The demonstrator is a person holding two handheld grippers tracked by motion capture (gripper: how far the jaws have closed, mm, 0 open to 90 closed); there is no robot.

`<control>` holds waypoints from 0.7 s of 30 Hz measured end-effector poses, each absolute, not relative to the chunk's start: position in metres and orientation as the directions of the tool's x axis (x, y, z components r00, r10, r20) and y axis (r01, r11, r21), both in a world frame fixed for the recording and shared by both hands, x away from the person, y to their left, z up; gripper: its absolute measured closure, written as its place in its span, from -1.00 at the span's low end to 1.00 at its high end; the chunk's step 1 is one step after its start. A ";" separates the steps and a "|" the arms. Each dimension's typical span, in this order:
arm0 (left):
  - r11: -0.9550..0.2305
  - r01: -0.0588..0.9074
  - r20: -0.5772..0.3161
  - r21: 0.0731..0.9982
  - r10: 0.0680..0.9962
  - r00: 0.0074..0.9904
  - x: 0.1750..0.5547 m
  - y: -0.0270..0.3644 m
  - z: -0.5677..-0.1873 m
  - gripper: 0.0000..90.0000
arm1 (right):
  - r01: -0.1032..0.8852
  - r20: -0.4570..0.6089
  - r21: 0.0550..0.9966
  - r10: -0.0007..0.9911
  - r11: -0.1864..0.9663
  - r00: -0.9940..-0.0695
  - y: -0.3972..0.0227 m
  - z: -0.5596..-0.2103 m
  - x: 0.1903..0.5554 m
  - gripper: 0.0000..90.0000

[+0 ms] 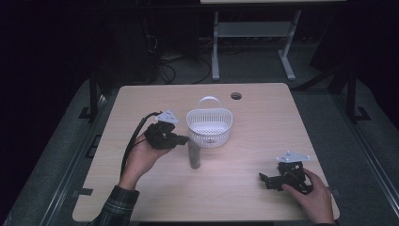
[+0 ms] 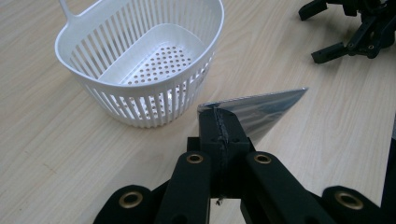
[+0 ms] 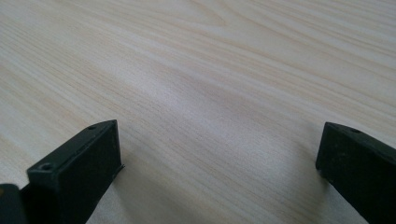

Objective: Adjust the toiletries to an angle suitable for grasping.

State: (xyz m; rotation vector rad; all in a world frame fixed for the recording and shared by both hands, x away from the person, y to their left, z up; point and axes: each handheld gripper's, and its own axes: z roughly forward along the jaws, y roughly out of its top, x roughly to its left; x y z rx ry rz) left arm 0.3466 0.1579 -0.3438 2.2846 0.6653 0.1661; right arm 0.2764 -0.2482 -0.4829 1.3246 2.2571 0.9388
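- Foil pouch (image 2: 261, 109) at frame centre, pinched by its top edge in closed left tool (image 2: 218, 122), hanging long axis down.
- Just beside, toward upper left: empty basket (image 2: 140, 65) on worktop (image 2: 42, 140).
- Lower right in high view: right tool (image 1: 269, 179) resting, spread wide, holding nothing, well apart.

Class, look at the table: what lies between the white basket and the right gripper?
Only bare table. The high view shows clear wood between the basket and the right gripper.
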 end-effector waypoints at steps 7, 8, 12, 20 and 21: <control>-0.592 0.413 -0.073 0.692 0.513 0.856 0.352 0.154 -0.344 0.99 | 0.630 0.025 0.698 0.867 0.340 -0.497 -0.248 -0.483 0.276 -1.00; -0.596 0.413 -0.072 0.689 0.510 0.857 0.352 0.154 -0.344 1.00 | 0.630 0.025 0.698 0.867 0.340 -0.497 -0.248 -0.483 0.276 -1.00; -0.594 0.412 -0.072 0.691 0.510 0.857 0.354 0.153 -0.344 0.99 | 0.629 0.025 0.699 0.867 0.340 -0.497 -0.248 -0.483 0.276 -1.00; -0.587 0.408 -0.074 0.699 0.508 0.858 0.352 0.160 -0.343 0.96 | 0.630 0.025 0.698 0.867 0.340 -0.497 -0.248 -0.483 0.276 -1.00; -0.582 0.410 -0.078 0.703 0.510 0.857 0.351 0.161 -0.344 0.92 | 0.629 0.025 0.699 0.868 0.340 -0.497 -0.248 -0.483 0.276 -1.00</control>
